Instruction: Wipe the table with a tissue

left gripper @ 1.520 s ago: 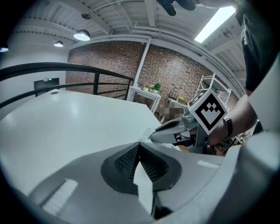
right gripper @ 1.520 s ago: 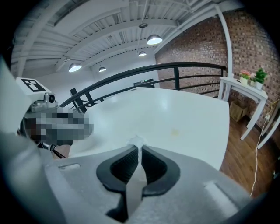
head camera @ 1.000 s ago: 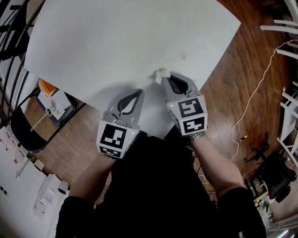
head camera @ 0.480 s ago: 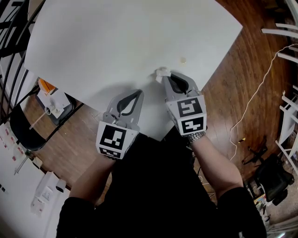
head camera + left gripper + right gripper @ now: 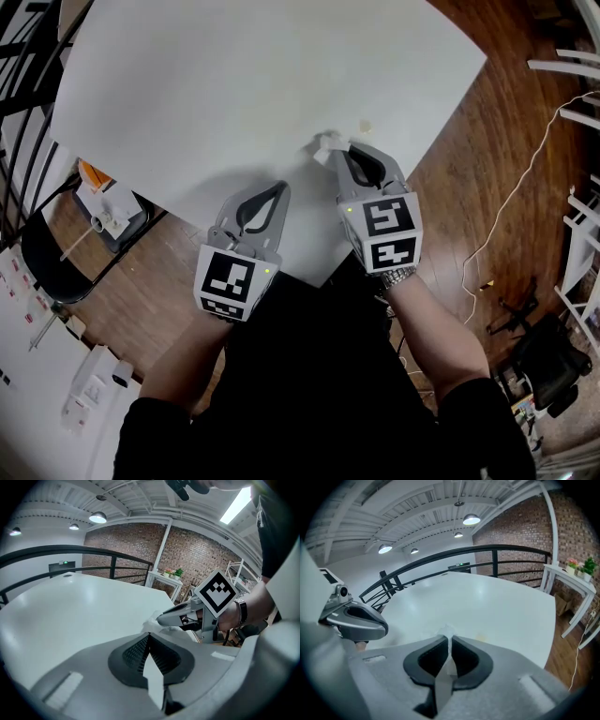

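Nearest you, at the near edge of the wide white desk (image 5: 234, 84), your left grey plastic tongs (image 5: 278, 190) point inward, jaws pressed together with nothing between them. A little further in from that edge, your right grey tongs (image 5: 337, 156) are clamped on a small crumpled white tissue (image 5: 324, 145), which pokes past their tips and lies against the desk top. Beyond the tissue, near the desk's right edge, sits a small pale yellowish spot (image 5: 365, 125).
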